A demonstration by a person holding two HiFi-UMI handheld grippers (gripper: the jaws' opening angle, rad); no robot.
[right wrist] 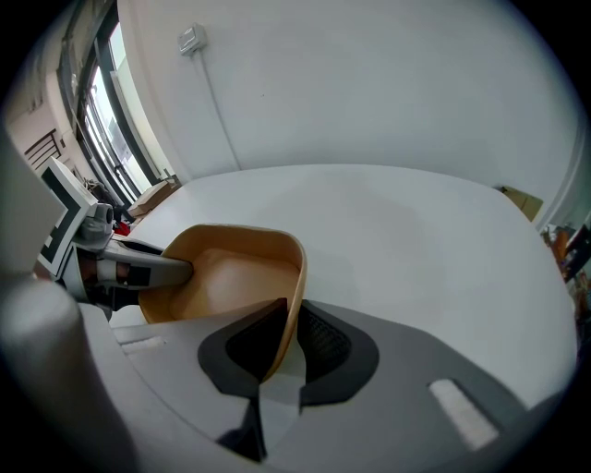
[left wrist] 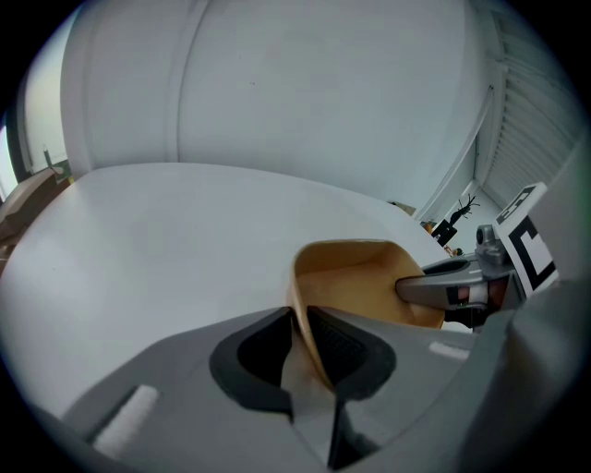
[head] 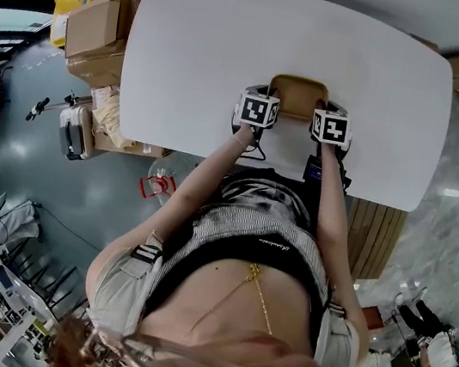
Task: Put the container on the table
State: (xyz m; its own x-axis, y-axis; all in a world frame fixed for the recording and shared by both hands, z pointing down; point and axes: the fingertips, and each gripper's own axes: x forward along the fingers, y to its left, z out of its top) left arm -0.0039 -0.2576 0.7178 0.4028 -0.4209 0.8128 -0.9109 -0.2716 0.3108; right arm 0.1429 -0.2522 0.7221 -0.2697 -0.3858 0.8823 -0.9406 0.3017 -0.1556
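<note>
The left gripper (left wrist: pixel 300 323) and right gripper (right wrist: pixel 291 323) each pinch a side of the tan container (head: pixel 297 96). It may already sit on the bench (head: pixel 218 46), so open both slowly together.

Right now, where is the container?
In the head view, the tan container is at the white table's near edge, clamped by left gripper and right gripper.

I see a plain tan plastic container (head: pixel 298 94) and a plain white table (head: pixel 199 51). My left gripper (left wrist: pixel 301 323) and right gripper (right wrist: pixel 294 323) are grey with black pads (left wrist: pixel 343 349); their marker cubes (head: pixel 259 110) carry black-and-white square patterns.
</note>
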